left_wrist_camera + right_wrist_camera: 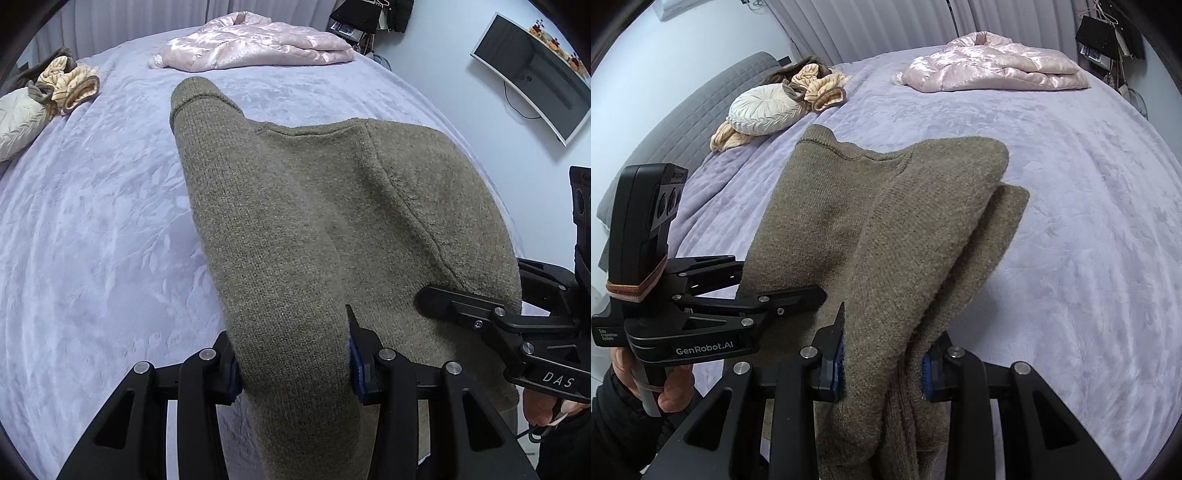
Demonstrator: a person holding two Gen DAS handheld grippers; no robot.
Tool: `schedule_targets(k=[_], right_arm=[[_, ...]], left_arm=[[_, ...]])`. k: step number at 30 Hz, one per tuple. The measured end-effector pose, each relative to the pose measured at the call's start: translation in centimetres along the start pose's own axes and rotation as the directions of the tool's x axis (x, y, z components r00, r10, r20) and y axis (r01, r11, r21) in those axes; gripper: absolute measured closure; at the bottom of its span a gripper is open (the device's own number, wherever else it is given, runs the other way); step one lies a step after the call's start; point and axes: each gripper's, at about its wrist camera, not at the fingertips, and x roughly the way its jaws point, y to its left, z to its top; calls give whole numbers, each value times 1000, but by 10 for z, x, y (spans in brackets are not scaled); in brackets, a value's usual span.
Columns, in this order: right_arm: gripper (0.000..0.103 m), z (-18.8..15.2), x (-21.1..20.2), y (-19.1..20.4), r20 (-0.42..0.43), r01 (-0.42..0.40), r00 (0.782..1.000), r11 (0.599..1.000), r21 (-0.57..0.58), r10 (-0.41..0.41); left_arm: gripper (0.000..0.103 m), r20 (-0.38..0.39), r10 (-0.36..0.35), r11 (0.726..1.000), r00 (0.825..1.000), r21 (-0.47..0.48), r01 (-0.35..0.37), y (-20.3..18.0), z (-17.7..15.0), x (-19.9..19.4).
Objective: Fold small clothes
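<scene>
Just olive sweater (295, 229) on bedspread (92, 221)

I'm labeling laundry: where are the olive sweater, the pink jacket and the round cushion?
olive sweater (295, 221), left wrist view, knit body.
pink jacket (258, 46), left wrist view, satin middle.
round cushion (762, 109), right wrist view, pleated face.

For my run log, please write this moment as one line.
left gripper: shut on olive knit garment | right gripper: shut on same garment | garment: lifted over lilac bedspread

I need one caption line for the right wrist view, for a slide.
Right tool clamps a folded olive knit garment above a lilac bedspread; left tool grips its other side.
</scene>
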Motion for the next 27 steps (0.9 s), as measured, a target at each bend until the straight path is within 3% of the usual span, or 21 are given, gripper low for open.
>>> schedule_targets(k=[14,27], right_arm=[[69,-43,-5,43,-24,6,1000,1000,-20,-7],[69,-69,9,48,-65,-3,998,1000,5,4]], left_arm=[[58,-18,19,1000,1000,-4,-19,5,-49,-12],[58,-61,20,1000,998,-16,-21,8,-77,-1]])
